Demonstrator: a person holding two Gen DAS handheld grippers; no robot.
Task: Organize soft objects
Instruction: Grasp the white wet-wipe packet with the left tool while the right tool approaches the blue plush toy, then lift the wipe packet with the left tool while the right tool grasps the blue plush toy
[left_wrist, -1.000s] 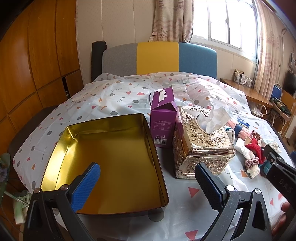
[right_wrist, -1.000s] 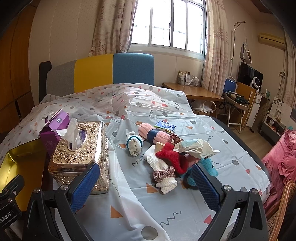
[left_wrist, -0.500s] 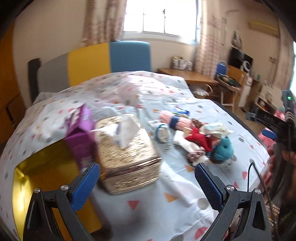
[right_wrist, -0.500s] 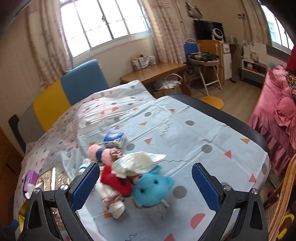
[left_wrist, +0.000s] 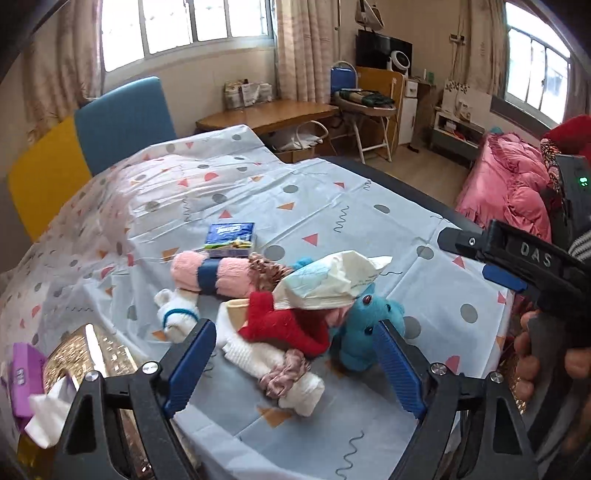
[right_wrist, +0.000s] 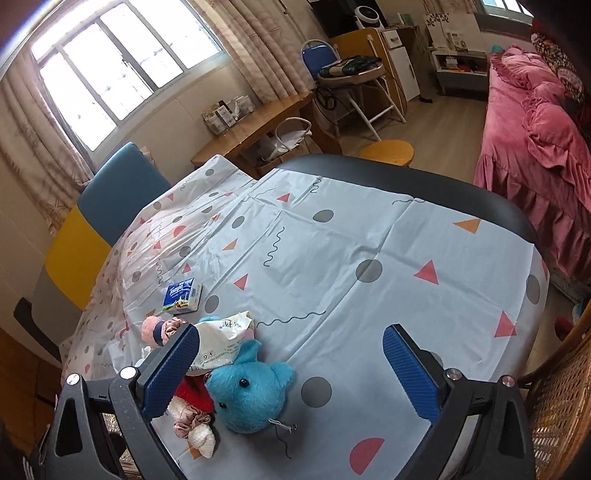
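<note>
A pile of soft things lies on the patterned tablecloth (left_wrist: 332, 206): a blue plush toy (left_wrist: 365, 325), a red sock (left_wrist: 284, 325), a white rolled towel with a pink scrunchie (left_wrist: 291, 380), a pink towel roll with a blue band (left_wrist: 210, 273), a small white plush (left_wrist: 177, 317) and a soft tissue pack (left_wrist: 332, 277). My left gripper (left_wrist: 295, 362) is open and empty, just in front of the pile. My right gripper (right_wrist: 299, 369) is open and empty above the blue plush toy (right_wrist: 251, 391), and shows at the right of the left wrist view.
A blue tissue packet (left_wrist: 231, 238) lies behind the pile. A gold tissue box (left_wrist: 92, 354) and a purple carton (left_wrist: 22, 373) stand at the left. The table's dark edge (right_wrist: 461, 192) runs on the right; a wicker chair (right_wrist: 554, 398) and pink bed (right_wrist: 535, 122) lie beyond.
Both grippers have swung right, away from the gold tray and tissue box, and now face the pile of soft things from closer. Both stay open.
</note>
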